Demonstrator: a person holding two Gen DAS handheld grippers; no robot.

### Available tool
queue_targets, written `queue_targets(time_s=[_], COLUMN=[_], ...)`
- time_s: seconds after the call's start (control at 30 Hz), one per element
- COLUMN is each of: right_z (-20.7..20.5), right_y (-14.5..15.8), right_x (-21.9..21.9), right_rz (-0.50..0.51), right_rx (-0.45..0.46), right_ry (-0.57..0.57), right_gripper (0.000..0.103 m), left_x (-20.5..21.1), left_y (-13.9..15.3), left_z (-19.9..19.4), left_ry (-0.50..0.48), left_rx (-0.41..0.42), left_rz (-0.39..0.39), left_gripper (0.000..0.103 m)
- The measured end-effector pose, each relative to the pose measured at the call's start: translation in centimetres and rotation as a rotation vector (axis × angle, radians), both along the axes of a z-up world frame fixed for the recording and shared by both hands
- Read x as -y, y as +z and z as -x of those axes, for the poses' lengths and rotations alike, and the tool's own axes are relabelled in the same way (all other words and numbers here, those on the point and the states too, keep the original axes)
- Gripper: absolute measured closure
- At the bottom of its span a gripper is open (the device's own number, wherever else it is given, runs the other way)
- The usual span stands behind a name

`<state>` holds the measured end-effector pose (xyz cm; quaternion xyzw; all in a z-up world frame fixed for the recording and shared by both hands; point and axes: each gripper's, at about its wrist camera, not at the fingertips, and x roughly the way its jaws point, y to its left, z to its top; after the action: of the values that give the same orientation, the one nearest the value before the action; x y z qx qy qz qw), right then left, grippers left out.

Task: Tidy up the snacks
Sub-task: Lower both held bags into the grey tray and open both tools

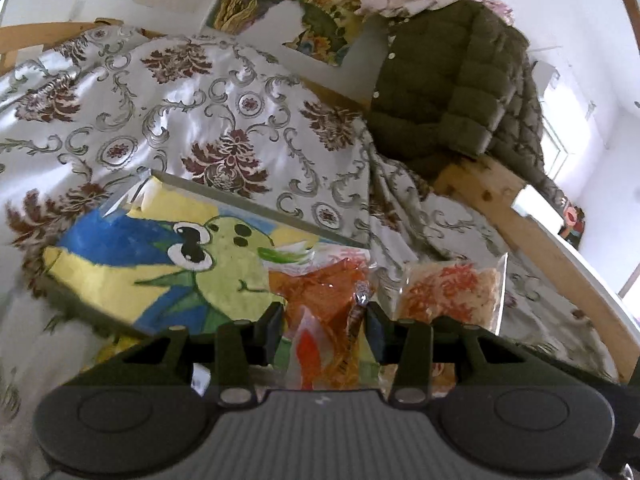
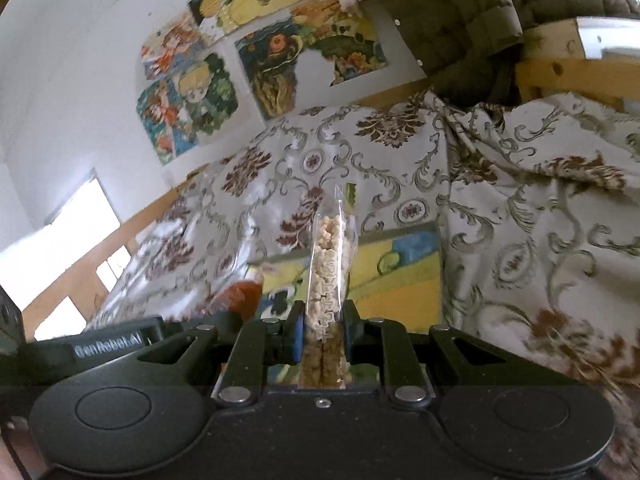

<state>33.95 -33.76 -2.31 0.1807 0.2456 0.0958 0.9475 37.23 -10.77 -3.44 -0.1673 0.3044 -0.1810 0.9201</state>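
Observation:
My left gripper (image 1: 324, 318) is shut on a clear bag of orange snack strips (image 1: 320, 288), which fills the gap between its fingers. The same orange bag (image 2: 244, 296) shows at the left of the right wrist view. A second clear bag of orange and pale snacks (image 1: 452, 292) lies just right of it on the bedspread. My right gripper (image 2: 322, 316) is shut on a narrow clear bag of beige puffed snacks (image 2: 330, 256), held edge-on and pointing away. Under both lies a flat board or box painted with a cartoon fish (image 1: 160, 256), also seen as the painted board (image 2: 396, 276).
A white bedspread with brown floral pattern (image 1: 224, 120) covers the bed. An olive puffer jacket (image 1: 448, 92) hangs over the wooden bed frame (image 1: 520, 232) at the right. Cartoon posters (image 2: 188, 96) hang on the white wall, and a bright window (image 2: 76, 232) is at the left.

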Motion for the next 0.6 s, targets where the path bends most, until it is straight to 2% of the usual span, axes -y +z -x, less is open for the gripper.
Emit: queue_targets(time_s=[0.13, 0.27, 0.43, 0.6], right_z=[-3.9, -6.4, -7.8, -8.1], right_y=[-1.8, -4.0, -6.3, -6.9], right_x=[0.5, 0.9, 1.4, 1.7], right_rz=[-0.036, -0.058, -0.087, -0.11], right_rx=[-0.033, -0.081, -0.162, -0.187], right_ry=[-0.013, -0.026, -0.022, -0.029], right_gripper=[0.083, 0.083, 0.083, 0.081], left_x=[0.1, 0.6, 1.7, 3.0], left_y=[-1.8, -3.5, -4.9, -6.0], left_z=[-3.9, -6.9, -8.9, -9.5], left_ry=[0.022, 0.038, 0.032, 0.02], left_rx=[-0.036, -0.059, -0.069, -0.086], left_rz=[0.013, -0.013, -0.075, -0.13], left_gripper=[0.055, 0.055, 0.055, 0.055])
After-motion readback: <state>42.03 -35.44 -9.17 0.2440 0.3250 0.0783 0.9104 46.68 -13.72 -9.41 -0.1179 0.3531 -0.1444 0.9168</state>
